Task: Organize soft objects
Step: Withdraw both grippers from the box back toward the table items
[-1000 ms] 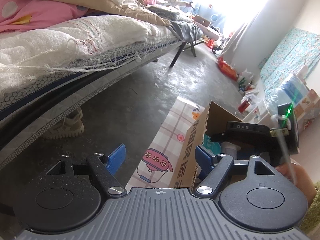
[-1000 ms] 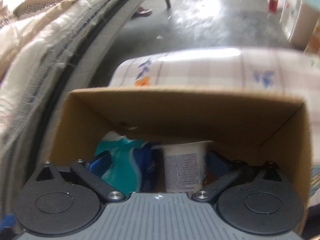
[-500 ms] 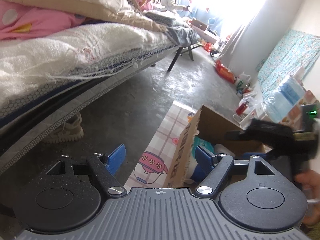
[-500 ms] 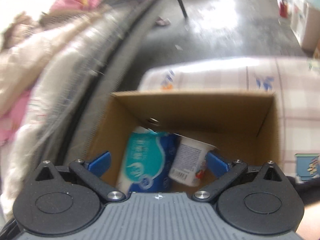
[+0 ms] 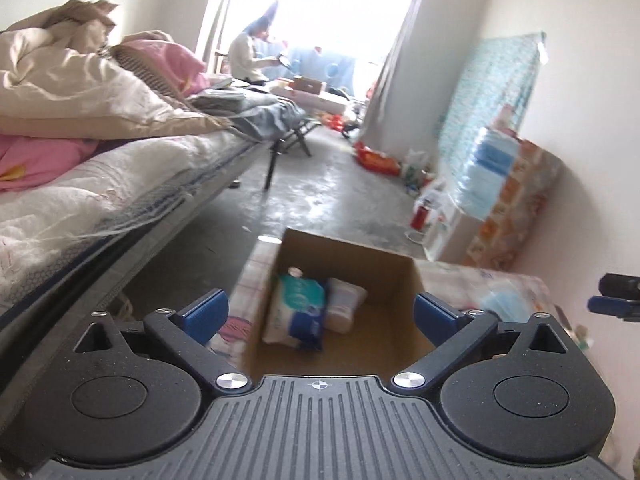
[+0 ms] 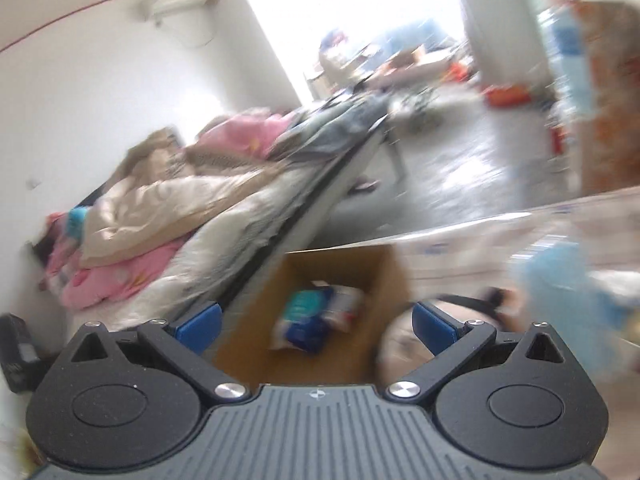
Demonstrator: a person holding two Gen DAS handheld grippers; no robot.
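Note:
An open cardboard box (image 5: 400,276) stands ahead of both grippers. Inside lie a teal and blue tissue pack (image 5: 296,312) and a white pack (image 5: 346,304), side by side. My left gripper (image 5: 320,314) hovers above the near end of the box, its jaws opening wide with nothing gripped. The right wrist view is blurred. There my right gripper (image 6: 316,322) is open and empty, above and behind the box (image 6: 384,276) and tissue pack (image 6: 304,312). A light blue soft thing (image 6: 560,280) lies to the right of the box.
A bed (image 5: 80,100) piled with beige and pink quilts runs along the left. The box sits on a checked, patterned sheet (image 5: 460,280). A person (image 5: 248,60) sits by the bright far window. Packs and bottles (image 5: 492,176) line the right wall. Grey floor (image 5: 320,188) lies between.
Both grippers rose and drew back from the box. The right gripper came up out of it, leaving the white pack beside the tissue pack. The left jaws spread wider.

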